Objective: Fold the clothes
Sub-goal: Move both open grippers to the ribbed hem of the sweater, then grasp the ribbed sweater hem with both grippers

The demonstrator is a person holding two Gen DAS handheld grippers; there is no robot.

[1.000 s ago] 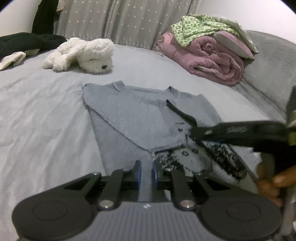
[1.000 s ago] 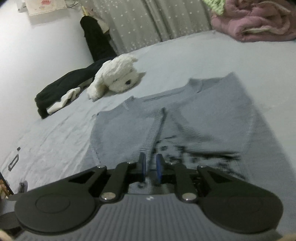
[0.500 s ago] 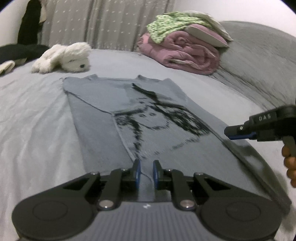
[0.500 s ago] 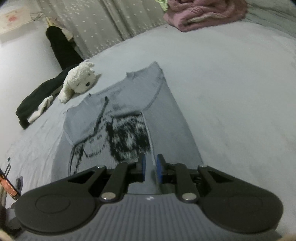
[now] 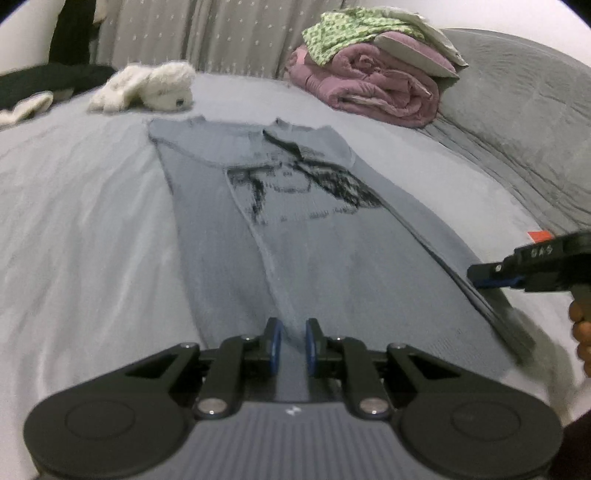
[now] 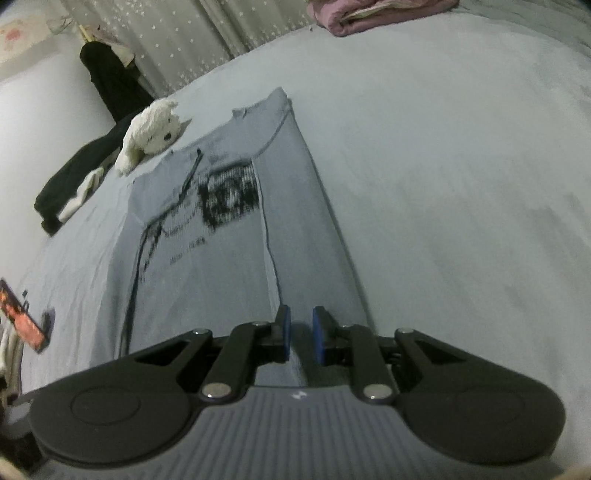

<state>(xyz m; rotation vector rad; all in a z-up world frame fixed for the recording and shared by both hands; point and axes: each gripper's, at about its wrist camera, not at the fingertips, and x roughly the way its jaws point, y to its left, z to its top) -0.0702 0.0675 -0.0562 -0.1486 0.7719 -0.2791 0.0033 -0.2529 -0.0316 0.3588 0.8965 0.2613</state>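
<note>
A white plush dog (image 5: pixel 155 86) lay at the far side of the bed (image 5: pixel 74 206), just beyond the shirt's collar, with dark clothes (image 6: pixel 74 173) and a pale sock (image 6: pixel 83 192) heaped next to it. Off to the right sat a rolled pink quilt (image 5: pixel 373 85) with a green patterned cloth (image 5: pixel 343 29) and a flat pillow on top, well apart from the shirt. A dotted grey curtain (image 5: pixel 207 37) hung behind. Nothing lay on the shirt itself or between it and the two tools.

The shirt (image 5: pixel 332 258) was a grey knit, lying along the bed with its sides folded in towards the middle, so that a blurred black print showed across the upper part. Its weave looked fine and ribbed; the bedsheet under it was smooth, pale grey and lightly creased. To the right rose a quilted grey cover (image 5: pixel 524 129).

The left gripper (image 5: pixel 293 347) had its blue-padded jaws nearly closed, pinching the shirt's near edge. The right gripper (image 6: pixel 301 339) was likewise almost shut on the hem at the shirt's right side, cloth pulled up between its pads; in the left view it reached in from the right (image 5: pixel 491 277), a hand (image 5: pixel 581 332) behind it.
</note>
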